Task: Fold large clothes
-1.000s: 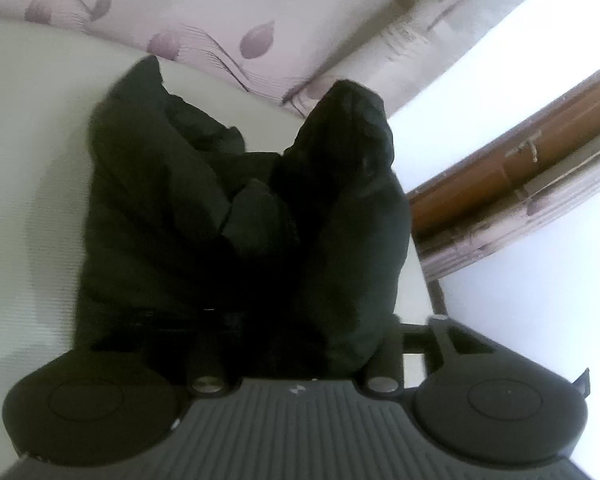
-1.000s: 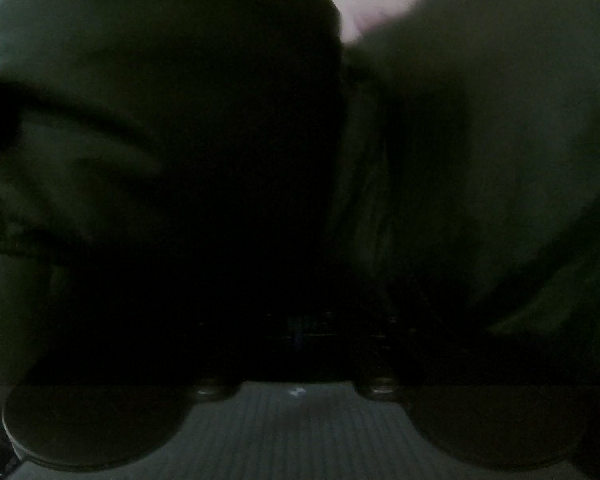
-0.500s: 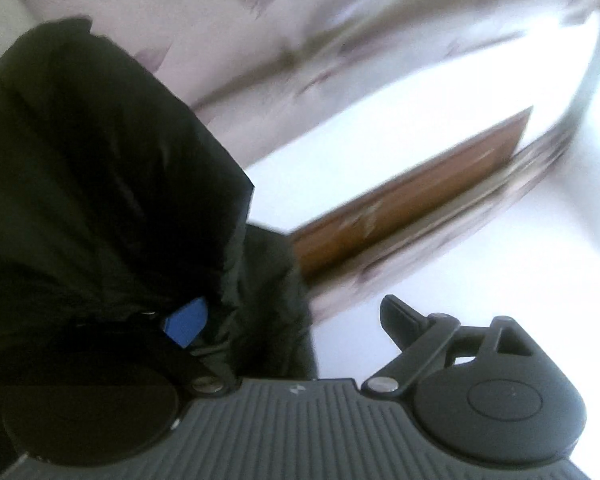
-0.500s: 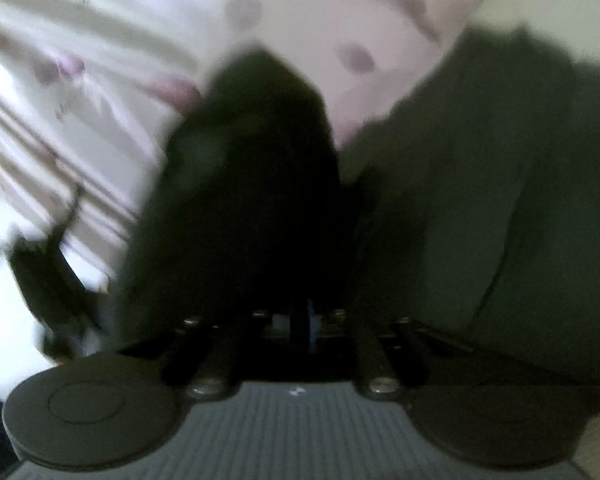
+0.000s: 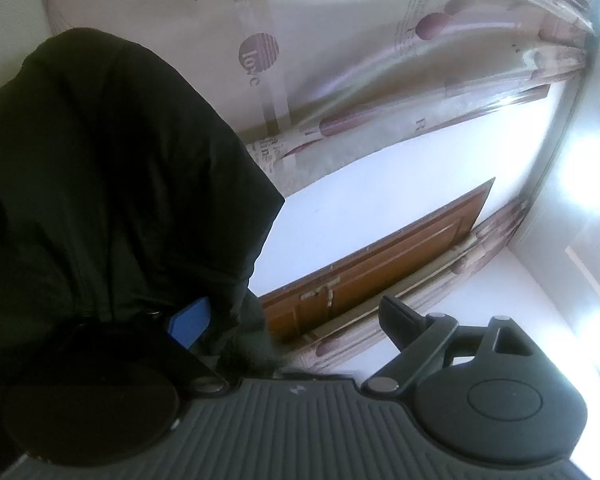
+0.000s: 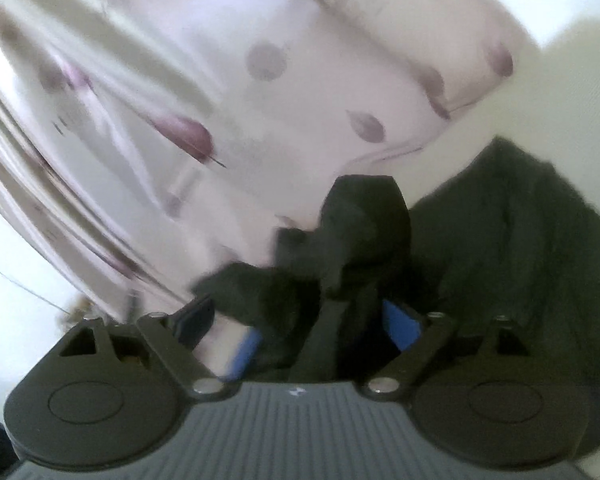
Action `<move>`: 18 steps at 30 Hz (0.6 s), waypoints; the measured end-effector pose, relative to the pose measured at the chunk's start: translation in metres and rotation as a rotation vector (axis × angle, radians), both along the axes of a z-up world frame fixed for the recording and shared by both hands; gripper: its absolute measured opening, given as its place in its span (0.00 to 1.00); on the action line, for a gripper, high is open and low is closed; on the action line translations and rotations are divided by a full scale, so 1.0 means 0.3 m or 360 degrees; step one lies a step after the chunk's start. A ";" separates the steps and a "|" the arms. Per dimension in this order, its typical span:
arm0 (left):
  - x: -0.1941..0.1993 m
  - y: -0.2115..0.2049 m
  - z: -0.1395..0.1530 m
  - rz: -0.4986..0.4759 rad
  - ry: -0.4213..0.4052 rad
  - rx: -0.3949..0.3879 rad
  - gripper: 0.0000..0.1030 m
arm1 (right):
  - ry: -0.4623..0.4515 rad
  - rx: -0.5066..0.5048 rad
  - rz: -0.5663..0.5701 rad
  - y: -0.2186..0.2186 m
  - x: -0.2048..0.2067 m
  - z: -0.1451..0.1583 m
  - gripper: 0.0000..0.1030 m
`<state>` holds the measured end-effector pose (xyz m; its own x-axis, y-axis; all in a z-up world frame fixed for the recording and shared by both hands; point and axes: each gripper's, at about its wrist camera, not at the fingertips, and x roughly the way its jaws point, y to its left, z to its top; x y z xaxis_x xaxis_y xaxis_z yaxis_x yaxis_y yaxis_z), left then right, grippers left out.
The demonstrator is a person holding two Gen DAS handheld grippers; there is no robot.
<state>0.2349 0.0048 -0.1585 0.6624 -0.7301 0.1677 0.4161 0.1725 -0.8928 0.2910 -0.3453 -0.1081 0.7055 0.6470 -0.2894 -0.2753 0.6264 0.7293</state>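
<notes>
Behind my left gripper (image 5: 292, 320) hangs a pale curtain (image 5: 340, 80) printed with purple shapes and the word "love", and below it a brown wooden door (image 5: 380, 272) runs against a white wall (image 5: 360, 200). I see the 2 fingers spread wide: the right one (image 5: 404, 322) stands bare in the air, while the left one shows only its blue pad (image 5: 190, 322) under the cloth. The black garment (image 5: 112, 184) drapes over that left finger and fills the left half of this view; nothing is pinched between the fingers.

Blurred curtain (image 6: 220, 100) fills the top and left of my right wrist view, with a white surface (image 6: 580, 80) at the upper right. My right gripper (image 6: 312, 320) also stands apart, blue pads (image 6: 402, 326) visible on both sides. A bunched fold of the black garment (image 6: 360, 232) sits between the fingers, and the rest (image 6: 520, 240) lies heaped on the white surface just beyond the right finger. I cannot tell whether the fold touches either pad.
</notes>
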 end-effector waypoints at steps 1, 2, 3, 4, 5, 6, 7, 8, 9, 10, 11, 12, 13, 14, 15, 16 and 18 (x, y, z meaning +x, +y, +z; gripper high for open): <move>-0.004 0.002 0.003 0.0016 0.0010 -0.0007 0.87 | 0.0034 -0.0049 0.0010 0.022 0.014 -0.015 0.26; -0.013 0.023 -0.001 0.0026 0.0023 -0.0017 0.87 | 0.0035 -0.0096 0.0008 0.030 0.009 -0.030 0.16; -0.025 0.038 0.001 0.0037 0.0029 -0.0024 0.88 | 0.0011 -0.0146 -0.0008 0.037 0.006 -0.043 0.12; -0.042 0.055 0.004 0.0055 0.0028 -0.0023 0.88 | -0.0006 -0.0208 -0.0028 0.038 -0.001 -0.048 0.10; -0.056 0.072 0.009 0.0073 0.0022 -0.0006 0.89 | -0.0005 -0.0236 -0.0038 0.030 0.004 -0.058 0.09; -0.070 0.090 0.012 0.0086 0.0009 0.0027 0.89 | 0.0001 -0.0222 -0.0034 0.023 0.016 -0.069 0.09; -0.085 0.106 0.017 0.0096 -0.0018 0.0082 0.90 | -0.0001 -0.0227 -0.0046 0.009 0.019 -0.074 0.08; -0.095 0.112 0.020 0.0104 -0.0037 0.0142 0.90 | -0.0011 -0.0244 -0.0061 0.000 0.023 -0.071 0.08; -0.103 0.111 0.019 0.0107 -0.0050 0.0208 0.90 | -0.0021 -0.0235 -0.0067 -0.006 0.026 -0.070 0.08; -0.106 0.104 0.013 0.0097 -0.0066 0.0257 0.90 | -0.0032 -0.0208 -0.0067 -0.017 0.024 -0.065 0.08; -0.110 0.096 0.007 0.0087 -0.0085 0.0295 0.90 | -0.0040 -0.0194 -0.0061 -0.025 0.013 -0.059 0.08; -0.116 0.081 0.005 0.0085 -0.0110 0.0330 0.90 | -0.0049 -0.0207 -0.0051 -0.021 0.019 -0.051 0.08; -0.125 0.067 0.001 0.0087 -0.0143 0.0367 0.90 | -0.0055 -0.0246 -0.0056 -0.016 0.021 -0.040 0.09; -0.130 0.056 -0.003 0.0080 -0.0164 0.0393 0.90 | -0.0067 -0.0293 -0.0079 -0.007 0.015 -0.021 0.12; -0.128 0.043 -0.006 0.0069 -0.0174 0.0404 0.90 | -0.0089 -0.0339 -0.0102 -0.003 0.004 -0.002 0.13; -0.129 0.036 -0.014 0.0059 -0.0183 0.0399 0.92 | -0.0142 -0.0405 -0.0141 0.004 -0.013 0.027 0.14; -0.127 0.017 -0.018 0.0061 -0.0211 0.0413 0.94 | -0.0234 -0.0498 -0.0208 0.014 -0.043 0.080 0.24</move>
